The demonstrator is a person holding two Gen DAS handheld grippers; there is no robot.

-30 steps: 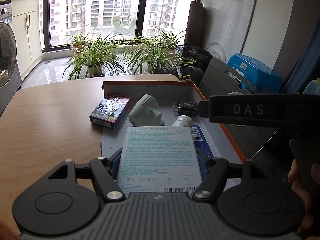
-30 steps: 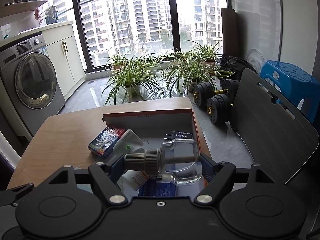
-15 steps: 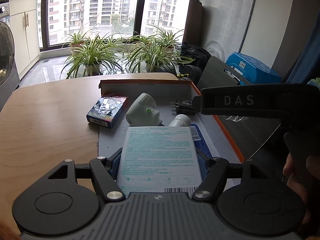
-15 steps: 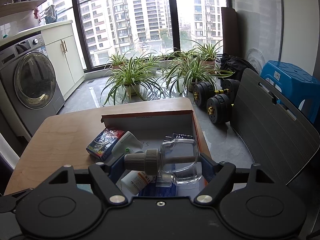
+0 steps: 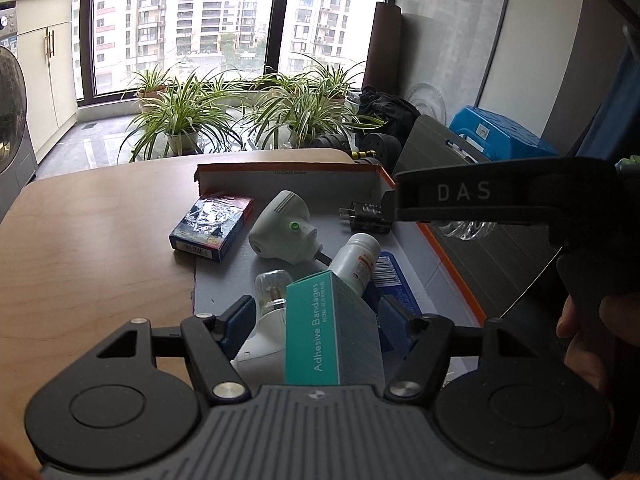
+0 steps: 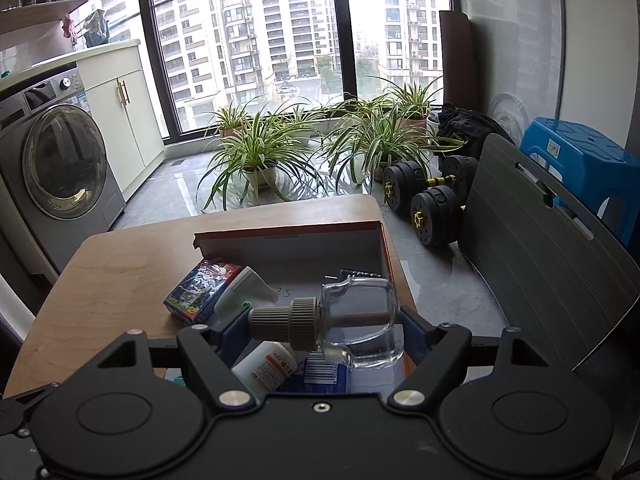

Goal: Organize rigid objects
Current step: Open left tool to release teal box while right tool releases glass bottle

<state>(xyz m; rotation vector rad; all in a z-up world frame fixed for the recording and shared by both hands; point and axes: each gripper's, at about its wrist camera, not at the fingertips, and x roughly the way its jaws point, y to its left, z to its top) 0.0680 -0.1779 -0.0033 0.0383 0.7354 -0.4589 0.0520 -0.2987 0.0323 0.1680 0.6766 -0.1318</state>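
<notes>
A teal box of adhesive bandages (image 5: 332, 332) stands tilted on its edge between the fingers of my left gripper (image 5: 316, 320). The jaws are closing, and a gap shows on the box's left. In that gap lies a white device with a clear bulb (image 5: 272, 284). My right gripper (image 6: 320, 328) is shut on a clear glass bottle (image 6: 360, 320) with a grey cap, held sideways above the shallow cardboard tray (image 6: 288, 236). The tray (image 5: 288, 178) holds a card pack (image 5: 212, 224), a white plug device (image 5: 284, 232), a black plug (image 5: 366, 216), a white pill bottle (image 5: 356, 260) and a blue box (image 5: 388, 276).
The tray lies at the right end of a wooden table (image 5: 88, 240). A grey folding chair (image 6: 540, 260), dumbbells (image 6: 424, 200) and a blue stool (image 6: 576, 148) stand to the right. Potted plants (image 6: 256, 152) line the window. A washing machine (image 6: 56, 160) is on the left.
The bandage box has turned from lying flat and wide between the left fingers to standing on its edge, uncovering the bulb device and the pill bottle. The right gripper still holds the bottle.
</notes>
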